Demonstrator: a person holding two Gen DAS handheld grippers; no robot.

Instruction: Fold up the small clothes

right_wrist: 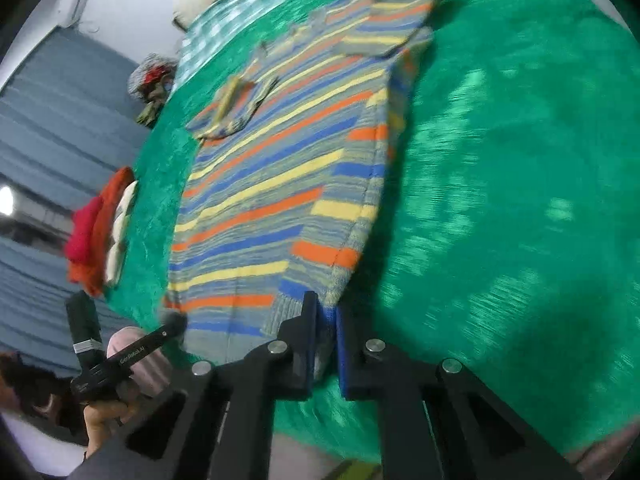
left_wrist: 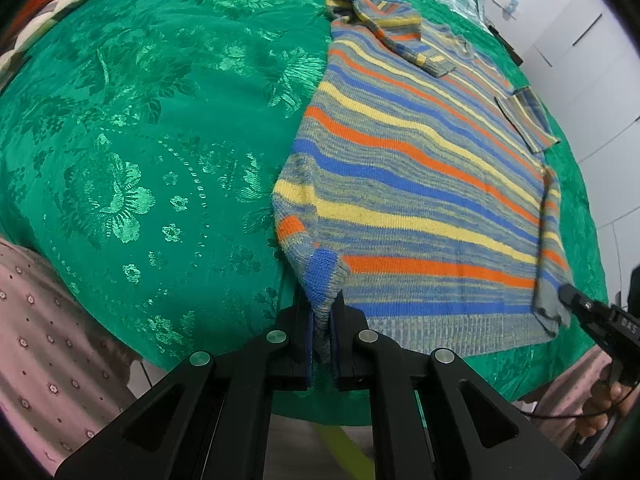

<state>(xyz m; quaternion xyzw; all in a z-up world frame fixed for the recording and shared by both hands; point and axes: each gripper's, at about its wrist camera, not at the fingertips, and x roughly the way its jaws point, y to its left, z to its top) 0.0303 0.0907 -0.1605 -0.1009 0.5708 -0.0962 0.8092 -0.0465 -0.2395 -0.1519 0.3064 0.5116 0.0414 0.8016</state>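
A striped knit sweater [left_wrist: 420, 176] in blue, orange, yellow and grey lies on a green brocade cloth [left_wrist: 140, 140]; both sleeves are folded in over its chest. My left gripper [left_wrist: 322, 320] is shut on the sweater's near left hem corner, which is lifted off the cloth. My right gripper [right_wrist: 326, 324] is shut on the near right hem corner, where the right side edge is turned over the body [right_wrist: 280, 184]. The right gripper also shows at the lower right of the left wrist view [left_wrist: 568, 294], and the left one at the lower left of the right wrist view [right_wrist: 176, 322].
A pile of red, orange and white clothes [right_wrist: 100, 228] lies at the cloth's left edge, also visible in the left wrist view [left_wrist: 44, 16]. A checked blue-white fabric [right_wrist: 224, 20] lies beyond the sweater. The cloth's near edge [left_wrist: 224, 376] drops off by the person's pink clothing [left_wrist: 40, 344].
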